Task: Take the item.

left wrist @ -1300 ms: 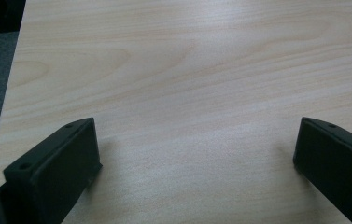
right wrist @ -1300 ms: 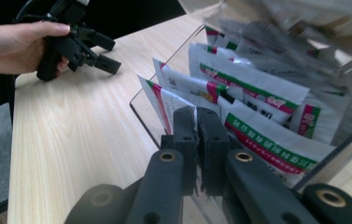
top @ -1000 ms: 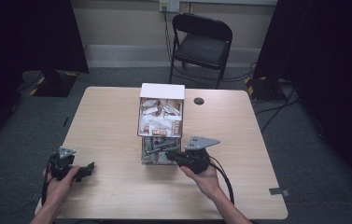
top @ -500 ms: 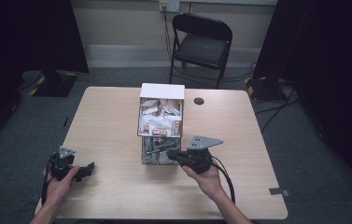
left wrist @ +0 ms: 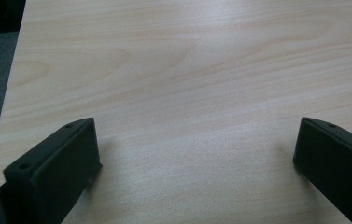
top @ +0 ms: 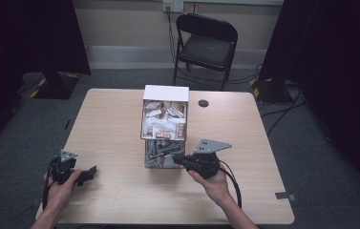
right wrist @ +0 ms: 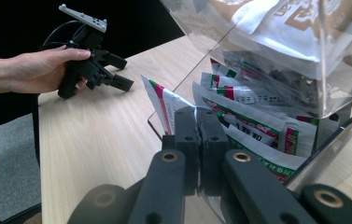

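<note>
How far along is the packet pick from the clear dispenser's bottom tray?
Done: nothing lies out on the table yet. In hand: the right claw is shut at the bottom tray's packets; whether it pinches one is unclear. Left: pull a packet out; the left claw rests open, apart.

Two tongs (top: 91, 170) (top: 177, 160), one clear packet dispenser (top: 164, 129), one table (top: 111, 119), one folding chair (top: 206, 40).

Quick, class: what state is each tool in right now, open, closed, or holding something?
Left tool: open, nothing between its jaws, over bare table.
Right tool: closed at the sachets in the clear dispenser; whether it pinches one cannot be told.
</note>
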Tool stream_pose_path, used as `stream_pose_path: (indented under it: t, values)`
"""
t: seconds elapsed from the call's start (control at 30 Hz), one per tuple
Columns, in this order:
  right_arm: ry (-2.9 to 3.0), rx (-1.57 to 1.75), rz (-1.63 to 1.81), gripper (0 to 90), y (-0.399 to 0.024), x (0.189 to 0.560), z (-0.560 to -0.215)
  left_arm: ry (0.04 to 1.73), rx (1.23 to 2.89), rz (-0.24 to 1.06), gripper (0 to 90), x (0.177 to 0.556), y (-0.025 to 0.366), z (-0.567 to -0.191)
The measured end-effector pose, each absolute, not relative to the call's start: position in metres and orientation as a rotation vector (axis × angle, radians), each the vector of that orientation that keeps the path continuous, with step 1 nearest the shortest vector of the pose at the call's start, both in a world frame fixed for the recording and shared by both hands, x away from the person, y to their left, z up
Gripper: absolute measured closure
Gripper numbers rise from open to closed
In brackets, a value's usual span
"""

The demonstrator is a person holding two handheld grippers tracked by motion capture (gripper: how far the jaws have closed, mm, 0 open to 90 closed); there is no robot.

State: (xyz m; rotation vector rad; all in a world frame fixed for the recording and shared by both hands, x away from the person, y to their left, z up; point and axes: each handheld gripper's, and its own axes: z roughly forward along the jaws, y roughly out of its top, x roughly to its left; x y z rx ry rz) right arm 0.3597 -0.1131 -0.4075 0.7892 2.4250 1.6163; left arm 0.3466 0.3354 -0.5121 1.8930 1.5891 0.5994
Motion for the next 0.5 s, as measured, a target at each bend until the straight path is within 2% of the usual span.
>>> stream_pose_path:
  t: [0.5]
  values:
    - [2.416, 0.786, 1.619, 88.4, -0.1187, 0.3542, -0.3993, 1.589, 1.893, 0.599, 0.0, 0.3466, 0.3354, -0.5121]
